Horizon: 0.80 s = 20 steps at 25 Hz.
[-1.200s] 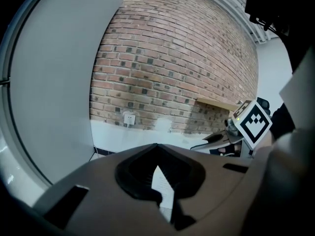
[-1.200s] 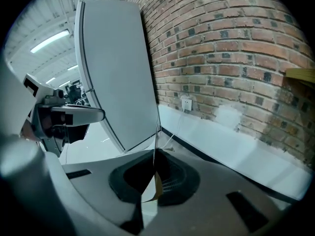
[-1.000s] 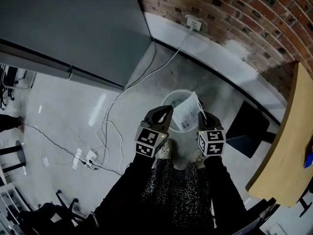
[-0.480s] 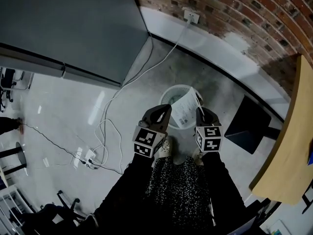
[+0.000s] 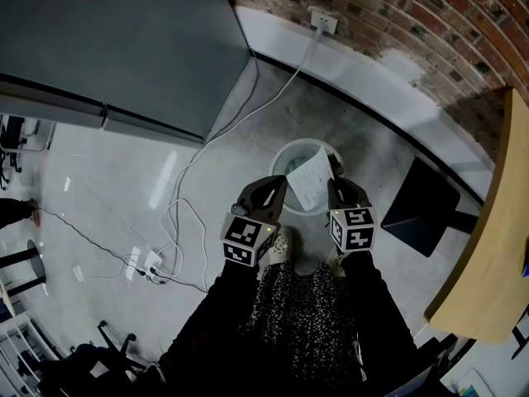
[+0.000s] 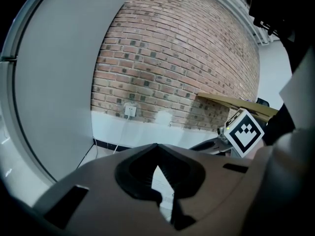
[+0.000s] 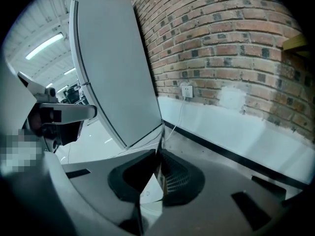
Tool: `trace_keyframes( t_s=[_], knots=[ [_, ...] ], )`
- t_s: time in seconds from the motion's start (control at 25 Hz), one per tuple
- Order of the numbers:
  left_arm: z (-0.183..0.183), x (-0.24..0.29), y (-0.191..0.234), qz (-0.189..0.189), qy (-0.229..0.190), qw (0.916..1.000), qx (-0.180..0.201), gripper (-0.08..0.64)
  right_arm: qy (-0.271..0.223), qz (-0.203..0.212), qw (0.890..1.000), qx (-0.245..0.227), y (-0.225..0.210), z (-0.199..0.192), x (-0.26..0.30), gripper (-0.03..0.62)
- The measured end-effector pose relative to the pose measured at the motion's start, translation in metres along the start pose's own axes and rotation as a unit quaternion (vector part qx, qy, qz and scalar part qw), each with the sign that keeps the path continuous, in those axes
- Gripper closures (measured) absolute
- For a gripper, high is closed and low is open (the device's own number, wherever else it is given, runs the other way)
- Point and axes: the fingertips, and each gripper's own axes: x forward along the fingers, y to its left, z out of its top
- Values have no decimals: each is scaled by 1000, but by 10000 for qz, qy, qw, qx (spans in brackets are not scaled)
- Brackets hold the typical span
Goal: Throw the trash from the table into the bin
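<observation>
Right gripper (image 5: 333,185): the fingers (image 7: 176,177) are pressed together on one edge of a white sheet of paper (image 5: 310,180). So it's a thin pinch, basically closed with just the sheet in between. From the tips the paper spreads out toward 9 o'clock and hangs over the mouth of the white bin (image 5: 283,157). My guess is that's why it's held by an edge: let go and it should drop straight in.

Left gripper (image 5: 282,184) has its tips touching too. Its own view shows nothing caught between them, just a pale gap lower down. It sits just beside the paper, at the sheet's 9 o'clock, and looks like it's only along for the ride.

Both grippers angle down at the bin, which stands on the floor at 12 o'clock from the person's shoes (image 5: 279,251).

Further out, the wooden table (image 5: 496,246) is off at 3 o'clock, well apart from the bin, with a dark flat thing (image 5: 421,209) between them. There's a wall socket (image 5: 324,21) up at 12 and a big grey panel (image 5: 116,48) at 10.

I'd call this the last beat before the release.
</observation>
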Motion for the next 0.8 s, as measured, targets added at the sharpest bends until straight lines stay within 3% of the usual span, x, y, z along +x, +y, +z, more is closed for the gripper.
trace_keyframes(
  t_s=[0.16,0.44,0.8],
  knots=[
    [-3,0,-1,2,39,10000,-41,554,112,137,9996,198,3,-7,1,448],
    [6,0,-8,-65,32,10000,-39,554,20,272,9994,224,10,5,-8,443],
    [55,-10,-23,-189,-195,9996,98,554,-481,102,9987,117,15,62,-52,443]
  ],
)
